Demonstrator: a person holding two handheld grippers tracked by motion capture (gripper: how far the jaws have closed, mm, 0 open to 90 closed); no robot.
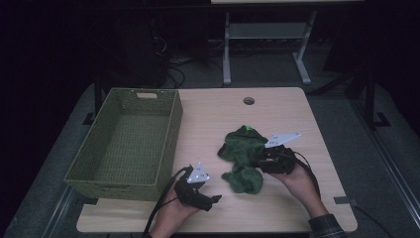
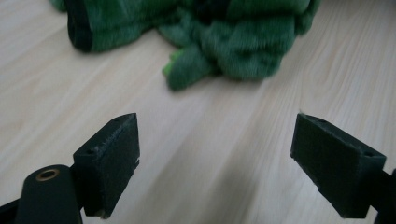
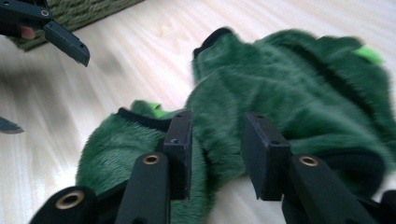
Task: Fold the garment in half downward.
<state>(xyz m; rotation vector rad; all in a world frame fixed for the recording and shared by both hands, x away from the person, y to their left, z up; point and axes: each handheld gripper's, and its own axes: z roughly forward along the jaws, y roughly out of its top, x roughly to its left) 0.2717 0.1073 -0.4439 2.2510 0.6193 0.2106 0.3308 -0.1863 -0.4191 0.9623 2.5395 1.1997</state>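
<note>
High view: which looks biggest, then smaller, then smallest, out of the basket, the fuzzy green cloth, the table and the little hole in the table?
1. Table, the biggest.
2. Basket, covering much of the table's left side.
3. Fuzzy green cloth, a crumpled heap, much smaller than the basket.
4. Hole, the smallest, though it lies farther from the camera.

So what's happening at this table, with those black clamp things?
A person holds a tool in each hand. The right tool is pinching a fold of a fuzzy green garment that lies crumpled on the wooden table. The left tool is open above bare wood, pointing at the garment. A green woven basket stands empty at the left.
</note>
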